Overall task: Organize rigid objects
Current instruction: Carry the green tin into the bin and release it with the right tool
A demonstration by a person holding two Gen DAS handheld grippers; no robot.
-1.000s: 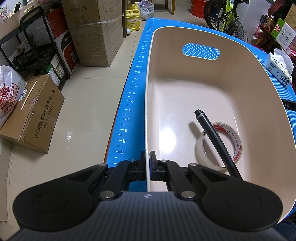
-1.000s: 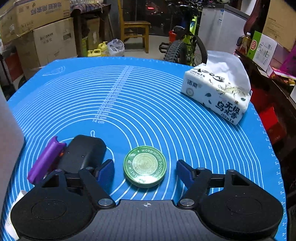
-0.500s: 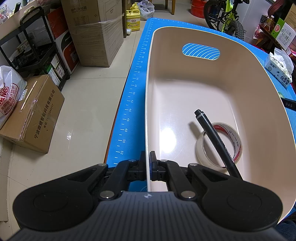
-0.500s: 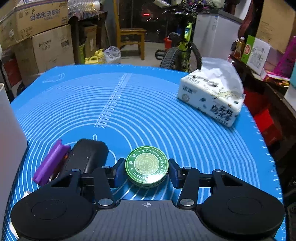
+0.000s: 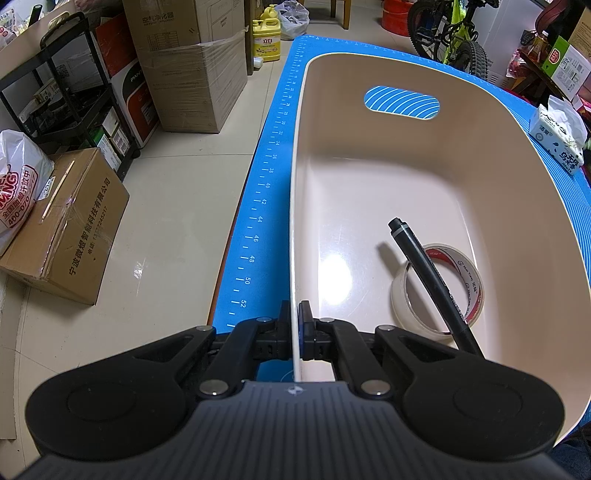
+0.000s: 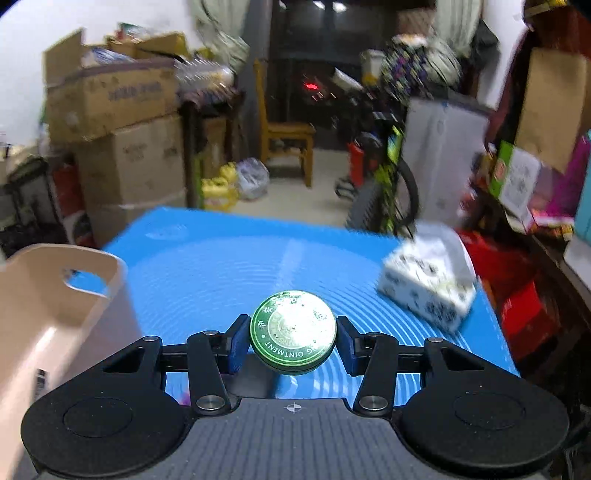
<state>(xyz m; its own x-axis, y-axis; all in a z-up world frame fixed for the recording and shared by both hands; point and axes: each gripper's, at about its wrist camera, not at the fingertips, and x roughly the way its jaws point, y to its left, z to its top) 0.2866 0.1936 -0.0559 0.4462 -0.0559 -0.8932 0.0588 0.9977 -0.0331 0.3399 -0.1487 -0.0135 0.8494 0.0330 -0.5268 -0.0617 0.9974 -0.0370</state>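
A beige plastic bin (image 5: 369,155) stands on the blue mat (image 5: 266,192). My left gripper (image 5: 294,334) is shut on the bin's near left rim. Inside the bin a black marker (image 5: 428,280) leans across a roll of clear tape (image 5: 436,291). In the right wrist view my right gripper (image 6: 293,341) is shut on a round green ointment tin (image 6: 293,332), held in the air above the mat (image 6: 229,266). The bin (image 6: 55,306) shows at the left of that view.
A white tissue pack (image 6: 428,284) lies on the mat's right side. Cardboard boxes (image 5: 66,221), a black shelf rack (image 5: 55,92) and a yellow jug (image 5: 267,37) stand on the floor left of the table. A bicycle (image 5: 454,33) and a wooden chair (image 6: 284,136) stand beyond it.
My right gripper closed on the green tin and lifted it off the mat, tilting up so the room shows. The purple and black items dropped out of view. The left gripper stayed put.
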